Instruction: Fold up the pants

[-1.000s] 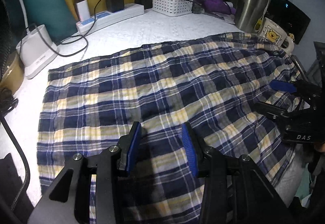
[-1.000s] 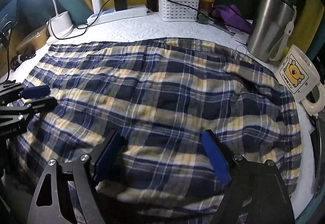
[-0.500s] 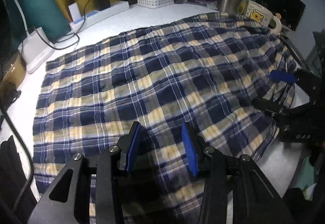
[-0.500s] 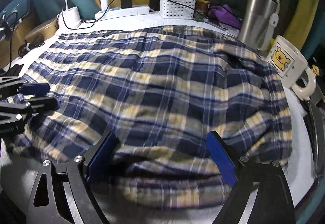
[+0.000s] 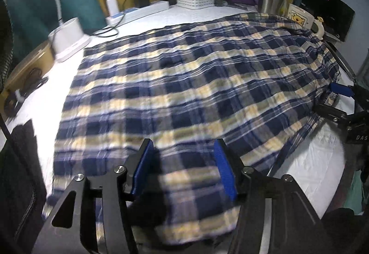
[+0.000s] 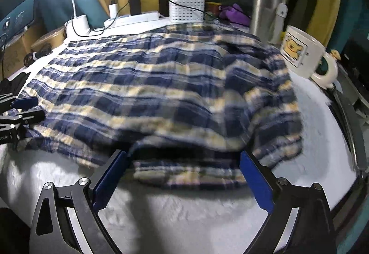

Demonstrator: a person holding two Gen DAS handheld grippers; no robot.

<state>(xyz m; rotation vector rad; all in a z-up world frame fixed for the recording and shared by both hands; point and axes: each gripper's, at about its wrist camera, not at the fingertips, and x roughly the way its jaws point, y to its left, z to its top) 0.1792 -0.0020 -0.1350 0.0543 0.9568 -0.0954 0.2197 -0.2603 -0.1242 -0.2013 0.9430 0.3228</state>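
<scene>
Two views, both blurred. Left wrist: the navy-and-cream plaid cotton pants [image 5: 184, 83] lie spread across the white quilted table cover [image 5: 318, 173]; the left gripper [image 5: 184, 168] hovers over the near hem, fingers moderately apart, empty. Right wrist: the right gripper [image 6: 182, 178] is spread wide, empty, before a doubled edge. Advice: pinch both layers together, level with the left.

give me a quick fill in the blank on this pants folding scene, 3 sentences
1. The pants have a ____ pattern in navy and yellow.
2. Both the left gripper and the right gripper have their jaws ____.
3. The mug with the cartoon bear stands beside a steel ____.

Missing words: plaid; open; tumbler
</scene>
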